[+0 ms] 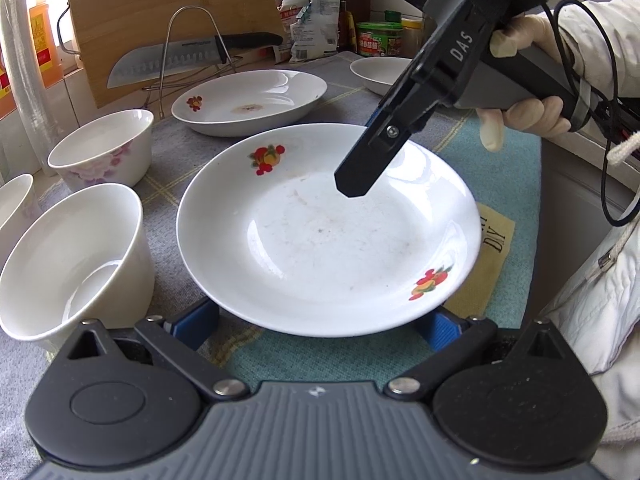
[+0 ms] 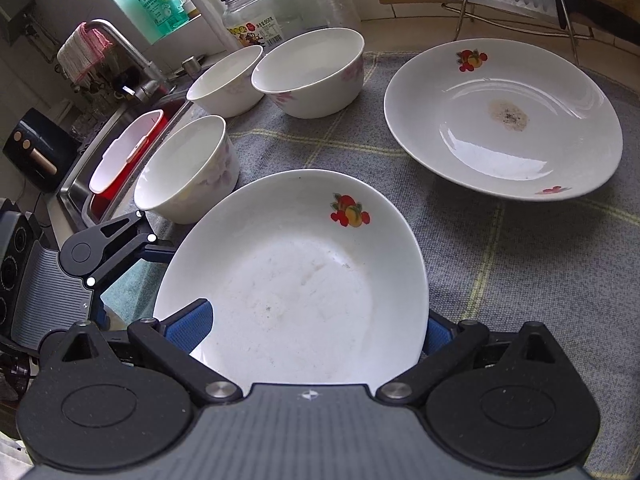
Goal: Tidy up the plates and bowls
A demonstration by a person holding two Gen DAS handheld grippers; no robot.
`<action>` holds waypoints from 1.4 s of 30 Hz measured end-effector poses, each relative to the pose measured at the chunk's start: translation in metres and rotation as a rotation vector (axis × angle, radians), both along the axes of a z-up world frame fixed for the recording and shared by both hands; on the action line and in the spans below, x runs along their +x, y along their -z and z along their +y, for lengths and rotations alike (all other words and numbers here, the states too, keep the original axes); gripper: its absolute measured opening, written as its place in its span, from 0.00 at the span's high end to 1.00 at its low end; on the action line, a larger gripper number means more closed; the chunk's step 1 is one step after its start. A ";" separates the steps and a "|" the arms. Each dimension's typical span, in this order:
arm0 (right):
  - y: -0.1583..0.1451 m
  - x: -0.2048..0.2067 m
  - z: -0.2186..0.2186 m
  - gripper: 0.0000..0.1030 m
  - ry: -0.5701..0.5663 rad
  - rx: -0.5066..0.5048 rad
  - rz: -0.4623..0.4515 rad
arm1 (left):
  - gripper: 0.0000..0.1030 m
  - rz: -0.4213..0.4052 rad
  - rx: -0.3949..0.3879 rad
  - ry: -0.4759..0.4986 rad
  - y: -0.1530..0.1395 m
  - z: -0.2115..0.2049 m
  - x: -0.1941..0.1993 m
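Now, step: both claws at the near plate (image 2: 296, 280).
Left claw (image 1: 320, 326): open, straddling its rim.
Right claw (image 2: 316, 330): grip unclear.
Plate: near worktop edge.
Next: probably stack onto far plate (image 2: 504, 120).

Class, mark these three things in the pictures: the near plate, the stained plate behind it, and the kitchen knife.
near plate (image 2: 296, 292): right wrist view, on its scuffed centre.
stained plate (image 2: 507, 117): right wrist view, on the brown stain in its well.
kitchen knife (image 1: 168, 60): left wrist view, on the blade's flat.
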State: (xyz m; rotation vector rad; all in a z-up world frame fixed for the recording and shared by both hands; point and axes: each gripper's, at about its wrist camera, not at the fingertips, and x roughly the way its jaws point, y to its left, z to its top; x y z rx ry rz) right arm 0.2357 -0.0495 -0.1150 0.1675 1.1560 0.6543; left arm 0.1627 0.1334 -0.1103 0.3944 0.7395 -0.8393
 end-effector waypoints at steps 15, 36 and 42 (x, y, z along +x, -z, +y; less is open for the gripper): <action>0.001 0.005 0.000 0.00 0.067 0.013 0.059 | 0.01 -0.035 0.022 0.025 -0.001 -0.004 -0.002; 0.000 0.009 -0.005 0.10 0.096 0.030 0.032 | 0.01 -0.073 -0.011 0.053 0.002 0.002 -0.006; -0.001 0.007 -0.003 0.10 0.090 0.013 0.025 | 0.02 -0.071 -0.013 0.052 0.001 0.003 -0.006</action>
